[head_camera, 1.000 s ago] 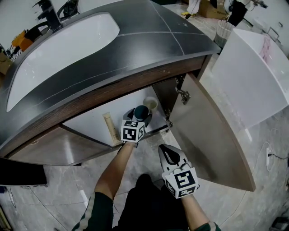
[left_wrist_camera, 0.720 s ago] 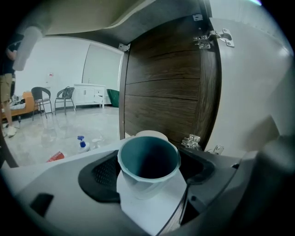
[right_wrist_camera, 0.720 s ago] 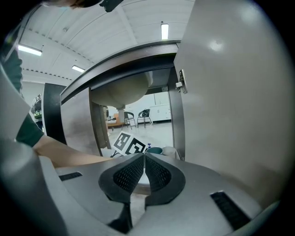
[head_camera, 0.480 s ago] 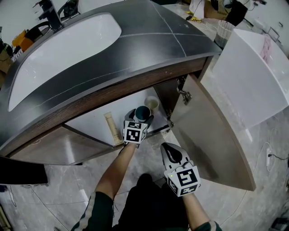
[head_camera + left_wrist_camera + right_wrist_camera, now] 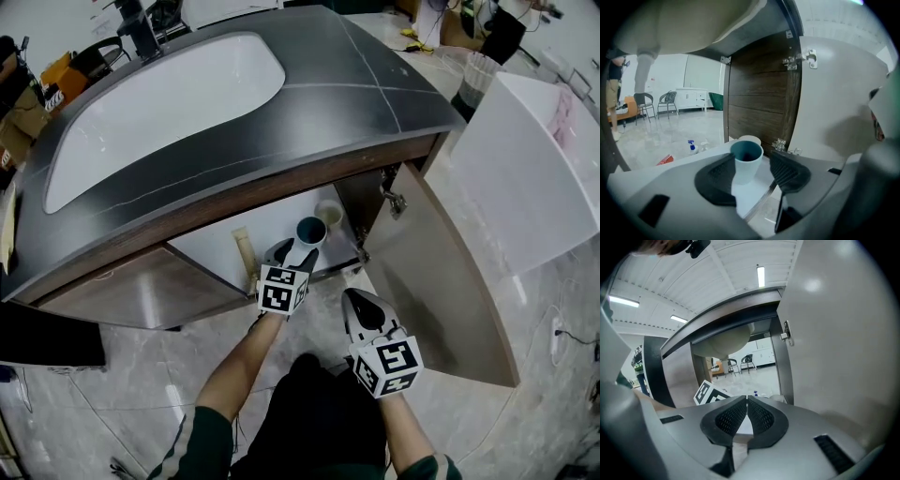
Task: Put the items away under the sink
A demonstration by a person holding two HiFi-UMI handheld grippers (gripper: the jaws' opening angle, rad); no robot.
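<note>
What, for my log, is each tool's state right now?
Left tool: open, not gripping the cup in front of it.
Right tool: closed, empty.

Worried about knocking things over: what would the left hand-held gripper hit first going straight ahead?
Most likely the teal cup, upright on the cabinet shelf between its open jaws.

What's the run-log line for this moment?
left gripper: open around teal round cup on white cabinet shelf | right gripper: shut, empty | cabinet door: open
</note>
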